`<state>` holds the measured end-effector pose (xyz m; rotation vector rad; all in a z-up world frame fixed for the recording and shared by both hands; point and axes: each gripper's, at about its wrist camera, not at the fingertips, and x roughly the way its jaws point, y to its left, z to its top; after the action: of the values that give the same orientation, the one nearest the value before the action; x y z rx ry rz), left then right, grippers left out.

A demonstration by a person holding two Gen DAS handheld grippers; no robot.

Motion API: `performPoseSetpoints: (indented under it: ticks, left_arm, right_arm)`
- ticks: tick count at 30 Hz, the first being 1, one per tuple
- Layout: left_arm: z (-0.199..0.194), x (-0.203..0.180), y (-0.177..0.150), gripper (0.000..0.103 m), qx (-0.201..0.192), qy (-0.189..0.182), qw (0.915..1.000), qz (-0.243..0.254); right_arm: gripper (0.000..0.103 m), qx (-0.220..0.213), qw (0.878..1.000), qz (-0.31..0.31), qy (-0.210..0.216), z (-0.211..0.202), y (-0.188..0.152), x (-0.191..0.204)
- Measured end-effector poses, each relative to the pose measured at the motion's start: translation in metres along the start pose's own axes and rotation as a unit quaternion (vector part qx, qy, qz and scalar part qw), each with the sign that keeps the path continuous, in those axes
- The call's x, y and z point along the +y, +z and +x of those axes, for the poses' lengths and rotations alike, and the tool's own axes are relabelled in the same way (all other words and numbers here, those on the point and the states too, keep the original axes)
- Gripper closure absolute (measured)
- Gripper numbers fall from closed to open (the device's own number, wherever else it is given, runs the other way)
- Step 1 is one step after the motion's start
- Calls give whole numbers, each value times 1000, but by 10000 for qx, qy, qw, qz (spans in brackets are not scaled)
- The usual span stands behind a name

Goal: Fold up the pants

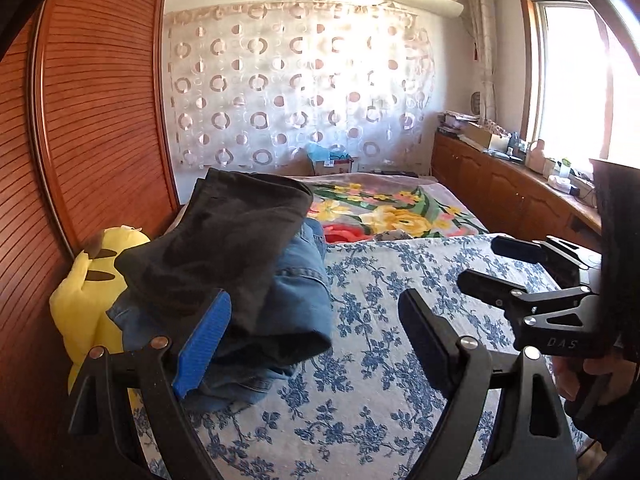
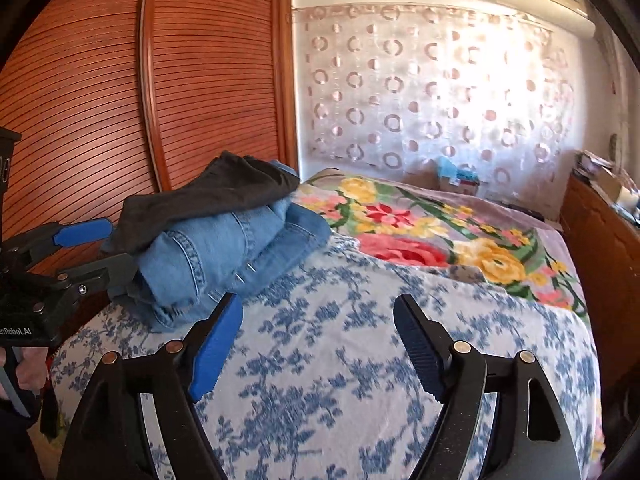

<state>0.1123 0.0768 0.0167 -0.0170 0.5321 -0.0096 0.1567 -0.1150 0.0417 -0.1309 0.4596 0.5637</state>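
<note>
While both tools hang above the blue-flowered sheet (image 2: 360, 360), the left gripper (image 1: 312, 344) gapes wide and empty, folded black pants (image 1: 224, 240) on jeans (image 1: 296, 292) just beyond its blue finger. Spread equally wide, the right gripper (image 2: 320, 344) grips nothing, the pile ahead to its left.

The dark charcoal pants (image 1: 224, 248) lay on top of light blue denim jeans (image 2: 224, 256) with pale stitching. Under them the near bedspread (image 1: 380, 360) was white with a blue floral print, and the far blanket (image 2: 440, 236) was grey with red, pink and yellow flowers and green leaves. On the left stood a reddish-brown slatted wardrobe (image 1: 100, 100), with a bright yellow plush toy (image 1: 84, 296) marked in brown beside it. The far curtain (image 1: 296, 84) was sheer white with pinkish-brown rings and dots. Each gripper showed one blue pad (image 1: 204, 344) and one black pad (image 1: 424, 336) on a black frame.
</note>
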Motion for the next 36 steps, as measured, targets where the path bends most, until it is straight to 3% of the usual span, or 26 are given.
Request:
performPoseSetpoints:
  ticks: [21, 36]
  left_arm:
    - [-31, -66, -47, 17, 251, -418, 9985, 238]
    - [-78, -85, -38, 17, -37, -435, 9988, 209]
  right_arm:
    - [23, 39, 9958, 622, -664, -79, -48, 14]
    - [23, -360, 9895, 854, -1112, -151, -59, 37]
